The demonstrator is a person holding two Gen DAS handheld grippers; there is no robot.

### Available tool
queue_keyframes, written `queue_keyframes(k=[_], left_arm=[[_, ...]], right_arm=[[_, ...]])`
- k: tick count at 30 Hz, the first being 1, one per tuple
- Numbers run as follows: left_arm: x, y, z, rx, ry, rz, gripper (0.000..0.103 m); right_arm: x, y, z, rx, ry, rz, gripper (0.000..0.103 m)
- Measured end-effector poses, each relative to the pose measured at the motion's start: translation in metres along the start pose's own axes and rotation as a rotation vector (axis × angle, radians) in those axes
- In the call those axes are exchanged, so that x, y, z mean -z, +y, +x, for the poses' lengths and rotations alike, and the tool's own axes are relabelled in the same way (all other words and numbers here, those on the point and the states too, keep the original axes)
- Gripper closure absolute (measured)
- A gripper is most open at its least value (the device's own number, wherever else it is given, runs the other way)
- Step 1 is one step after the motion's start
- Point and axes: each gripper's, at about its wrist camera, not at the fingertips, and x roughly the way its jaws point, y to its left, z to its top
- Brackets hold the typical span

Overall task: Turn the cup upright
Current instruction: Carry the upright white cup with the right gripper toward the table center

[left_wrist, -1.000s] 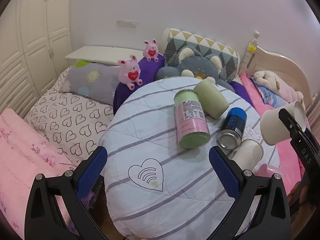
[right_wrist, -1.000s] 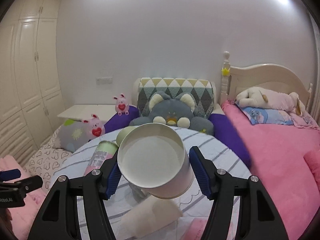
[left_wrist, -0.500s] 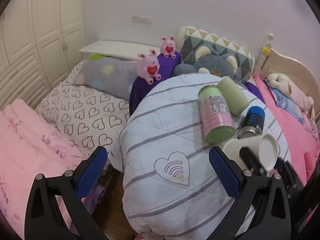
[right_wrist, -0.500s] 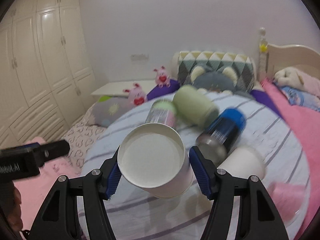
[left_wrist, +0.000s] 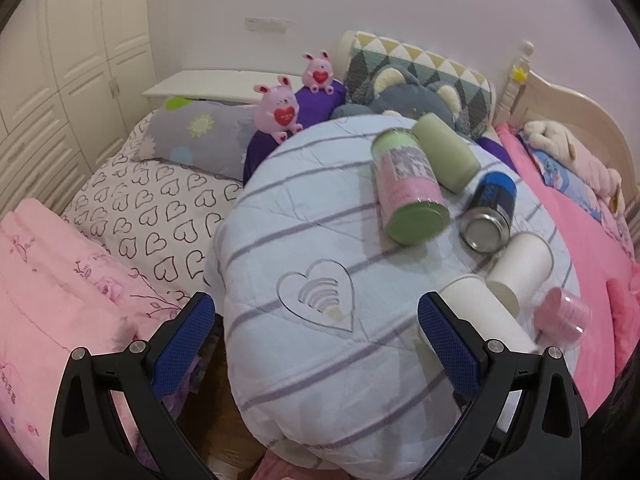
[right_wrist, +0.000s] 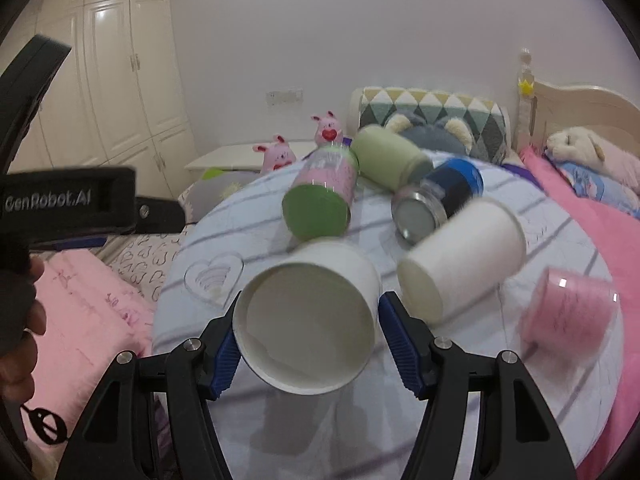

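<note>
My right gripper (right_wrist: 306,322) is shut on a white paper cup (right_wrist: 308,316), its open mouth facing the camera, held low over the round quilted cushion (right_wrist: 280,420). The cup also shows in the left wrist view (left_wrist: 480,312), behind my left gripper's right finger. My left gripper (left_wrist: 316,332) is open and empty at the cushion's near edge. A second white paper cup (right_wrist: 460,252) lies on its side to the right; it shows in the left wrist view (left_wrist: 520,268) too.
On the cushion lie a pink and green can (left_wrist: 408,188), a pale green cup (left_wrist: 446,152), a blue can (left_wrist: 488,208) and a pink plastic cup (right_wrist: 568,308). Plush toys (left_wrist: 280,108), pillows and a bed headboard (left_wrist: 568,112) stand behind. Wardrobe doors (right_wrist: 132,80) are at the left.
My right gripper has carried the white cup down and forward to just above the cushion. The left gripper's view has shifted slightly; it stays open.
</note>
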Motion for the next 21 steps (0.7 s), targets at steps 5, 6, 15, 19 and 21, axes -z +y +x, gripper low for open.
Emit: queue_keyframes(k=[5, 6, 15, 19, 21], left_arm=[[0.009, -0.015, -0.003, -0.003, 0.016, 0.032, 0.0], [0.011, -0.018, -0.004, -0.002, 0.023, 0.036, 0.0], [0.026, -0.044, -0.002, -0.01, 0.098, 0.033, 0.0], [0.031, -0.063, 0.005, -0.029, 0.145, 0.046, 0.0], [0.034, -0.073, 0.008, -0.04, 0.16, 0.051, 0.0]], right_arm=[[0.007, -0.003, -0.002, -0.04, 0.036, 0.017, 0.023], [0.009, -0.003, -0.004, -0.046, 0.031, 0.023, 0.023], [0.017, -0.017, -0.021, -0.087, 0.046, 0.034, 0.023], [0.016, -0.03, -0.031, -0.105, 0.05, 0.031, 0.023], [0.015, -0.037, -0.037, -0.113, 0.053, 0.026, 0.023]])
